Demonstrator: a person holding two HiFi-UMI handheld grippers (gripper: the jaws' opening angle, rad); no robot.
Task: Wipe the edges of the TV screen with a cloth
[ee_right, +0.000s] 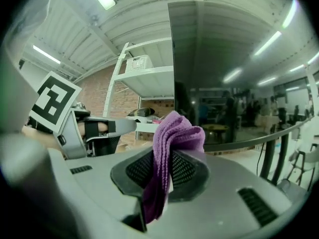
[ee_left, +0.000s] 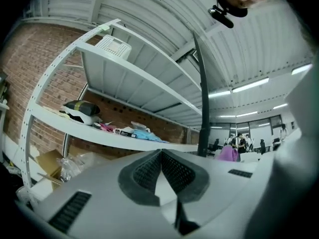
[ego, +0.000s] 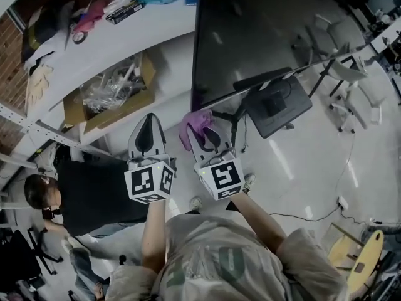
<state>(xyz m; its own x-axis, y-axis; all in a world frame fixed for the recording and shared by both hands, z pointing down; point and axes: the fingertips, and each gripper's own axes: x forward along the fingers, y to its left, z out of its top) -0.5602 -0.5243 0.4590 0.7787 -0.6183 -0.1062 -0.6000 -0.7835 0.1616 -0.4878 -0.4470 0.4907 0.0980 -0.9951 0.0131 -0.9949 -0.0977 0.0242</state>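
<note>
A large dark TV screen (ego: pixel 263 30) stands on a stand at the upper right of the head view. My right gripper (ego: pixel 202 125) is shut on a folded purple cloth (ego: pixel 195 123), just below the screen's lower left corner. In the right gripper view the cloth (ee_right: pixel 177 133) sticks up between the pads, with the screen (ee_right: pixel 234 73) close ahead and its left edge straight above. My left gripper (ego: pixel 148 125) is shut and holds nothing, left of the right one. In its own view the screen's thin edge (ee_left: pixel 202 88) rises ahead, with the cloth (ee_left: pixel 228 154) beside it.
White shelving (ego: pixel 125 36) stands left of the TV, with a cardboard box (ego: pixel 113 96) and clutter on it. A black base (ego: pixel 276 105) holds the TV. A person (ego: pixel 75 196) sits low left. Chairs (ego: pixel 344 86) stand at the right.
</note>
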